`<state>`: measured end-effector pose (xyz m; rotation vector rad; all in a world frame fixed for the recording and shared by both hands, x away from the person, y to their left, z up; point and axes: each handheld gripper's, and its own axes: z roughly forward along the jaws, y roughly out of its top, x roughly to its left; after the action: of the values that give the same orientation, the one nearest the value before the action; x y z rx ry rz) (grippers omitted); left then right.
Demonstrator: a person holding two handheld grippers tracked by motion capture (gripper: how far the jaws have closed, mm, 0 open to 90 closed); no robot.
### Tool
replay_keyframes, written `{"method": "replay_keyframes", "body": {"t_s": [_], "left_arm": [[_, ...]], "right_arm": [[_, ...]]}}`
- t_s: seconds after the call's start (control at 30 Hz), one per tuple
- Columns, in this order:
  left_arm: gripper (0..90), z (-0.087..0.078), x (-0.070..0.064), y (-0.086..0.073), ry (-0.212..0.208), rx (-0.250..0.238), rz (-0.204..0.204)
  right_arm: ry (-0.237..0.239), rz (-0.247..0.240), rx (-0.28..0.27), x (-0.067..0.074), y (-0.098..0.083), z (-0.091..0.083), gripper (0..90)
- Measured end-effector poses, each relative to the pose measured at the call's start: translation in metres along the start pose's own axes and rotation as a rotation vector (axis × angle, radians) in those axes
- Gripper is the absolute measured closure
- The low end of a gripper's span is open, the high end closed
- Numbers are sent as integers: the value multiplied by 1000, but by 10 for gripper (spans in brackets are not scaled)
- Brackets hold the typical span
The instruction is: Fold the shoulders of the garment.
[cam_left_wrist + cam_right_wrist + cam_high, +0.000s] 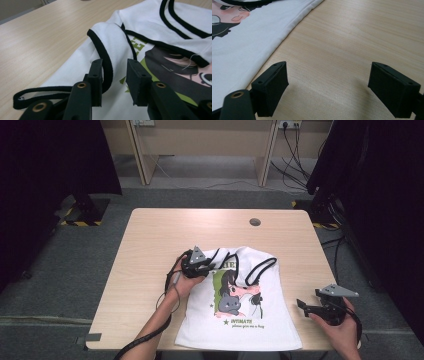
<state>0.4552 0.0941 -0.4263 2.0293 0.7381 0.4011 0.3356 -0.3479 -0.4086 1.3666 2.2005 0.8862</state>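
Note:
A white sleeveless top (250, 320) with black trim and a cartoon print lies flat on the wooden table (160, 230), hem toward the near edge. My left gripper (212, 266) sits at the top's upper left shoulder. In the left gripper view its jaws (115, 67) stand a little apart with a black-edged fold of the top (110, 32) between them, and the pads do not press on it. A loose black strap loop (37, 91) lies to their left. My right gripper (304, 305) rests open over bare wood just right of the top's side edge (237, 45), nothing between its jaws (328, 72).
A round cable hole (255, 222) sits in the tabletop near the far edge. Bare wood surrounds the top on the left, right and far sides. Black curtains, cables on the floor and a wooden bench stand beyond the table.

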Motion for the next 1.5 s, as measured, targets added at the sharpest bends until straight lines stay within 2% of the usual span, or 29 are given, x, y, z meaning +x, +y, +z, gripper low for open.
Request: {"method": "replay_keyframes", "body": {"t_s": [0.13,0.33,0.53,0.6,0.77,1.17,1.33,1.5], "left_arm": [[600,-2,0,11,-15,-7,8],[573,8,11,24,-11,1,-31],[544,19,22,27,-5,30,-70],[535,27,27,27,-14,41,-108],[543,35,28,29,-26,49,-122],[781,41,19,28,-91,89,-73],[798,34,16,30,-95,70,-61],[787,23,8,29,-105,29,-57]], "right_arm": [[1,2,0,0,0,0,161],[0,0,-3,0,0,0,161],[2,3,2,0,0,0,161],[2,5,2,0,0,0,160],[2,6,1,-1,0,0,161],[2,8,-2,-1,0,0,162],[1,6,1,0,0,0,163],[0,5,0,0,0,0,163]]}}
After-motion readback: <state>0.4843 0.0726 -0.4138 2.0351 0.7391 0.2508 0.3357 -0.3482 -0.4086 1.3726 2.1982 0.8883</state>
